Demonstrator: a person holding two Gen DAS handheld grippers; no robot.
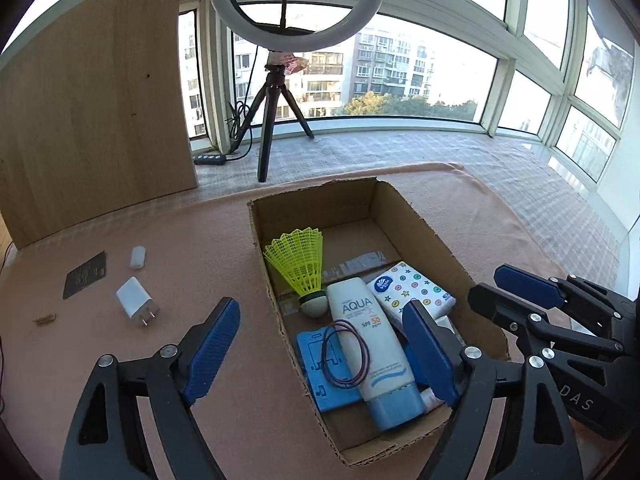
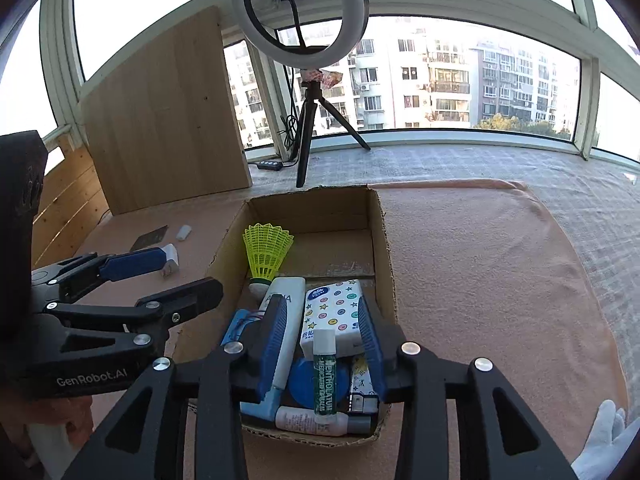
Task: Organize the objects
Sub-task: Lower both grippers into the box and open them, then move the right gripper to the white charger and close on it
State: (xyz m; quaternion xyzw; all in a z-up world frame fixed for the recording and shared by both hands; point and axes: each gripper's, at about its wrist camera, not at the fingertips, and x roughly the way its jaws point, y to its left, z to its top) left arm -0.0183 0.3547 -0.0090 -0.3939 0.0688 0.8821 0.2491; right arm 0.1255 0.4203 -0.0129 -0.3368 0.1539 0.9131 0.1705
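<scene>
While most of the loose items already lie gathered in the cardboard box (image 1: 440, 240), a white charger (image 1: 134, 302), a small white cap (image 1: 138, 257) and a dark card (image 1: 86, 274) wait on the pink cloth left of it, likely next to go in. Above the box's near-left rim, the left gripper (image 1: 320, 344) stands wide open and empty. Over its near end, the right gripper (image 2: 324, 340) is partly open, with a green lip balm stick (image 2: 326, 376) lying free between its pads, seemingly let go.
</scene>
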